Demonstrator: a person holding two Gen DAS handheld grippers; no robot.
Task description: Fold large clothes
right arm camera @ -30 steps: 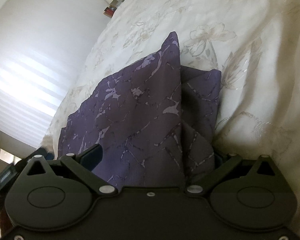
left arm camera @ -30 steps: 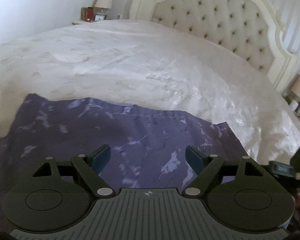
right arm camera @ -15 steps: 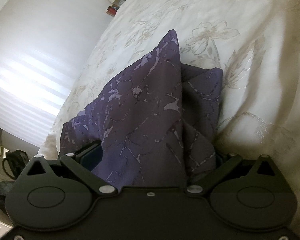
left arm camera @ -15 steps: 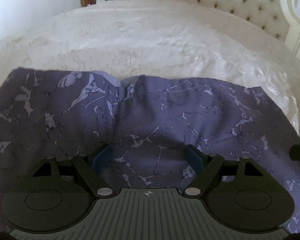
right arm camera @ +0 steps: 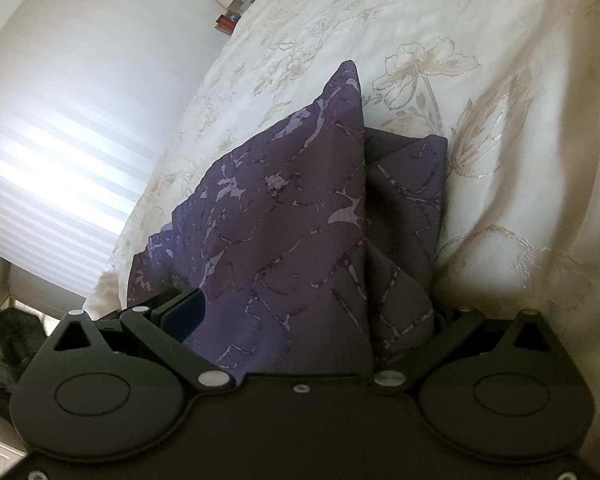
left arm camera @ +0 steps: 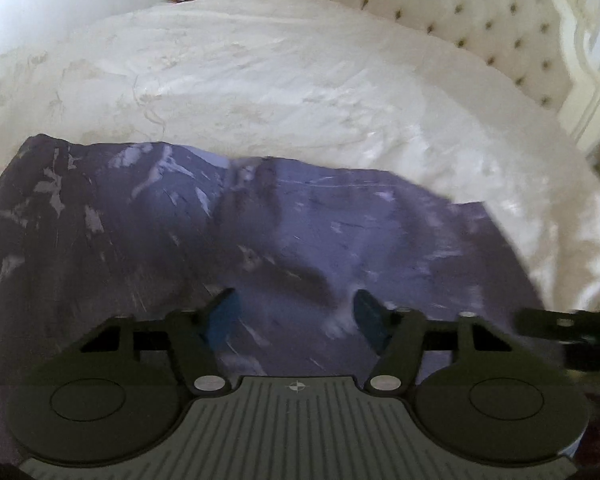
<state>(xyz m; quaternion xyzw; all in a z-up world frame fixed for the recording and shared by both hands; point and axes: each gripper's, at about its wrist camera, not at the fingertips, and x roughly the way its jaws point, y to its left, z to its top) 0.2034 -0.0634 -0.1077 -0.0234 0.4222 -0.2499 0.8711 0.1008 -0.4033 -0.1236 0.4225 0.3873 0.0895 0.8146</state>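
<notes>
Left wrist view: my left hand-held gripper [left arm camera: 296,316] has just been closing, purple garment [left arm camera: 260,232] between its unclamped fingers. My right hand-held gripper [right arm camera: 316,312] grasps bunched garment above the bed [right arm camera: 500,120].

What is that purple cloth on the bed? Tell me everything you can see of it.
The purple cloth is a thin woven garment, dark violet with pale, cracked marble-like streaks. It lies spread on the white bedspread, rumpled, with a crease near its far edge. The left gripper has just been closing over a raised fold of it. In the right wrist view a bunched corner stands up in a peak between the fingers of the right gripper; whether the pads press it cannot be told.
</notes>
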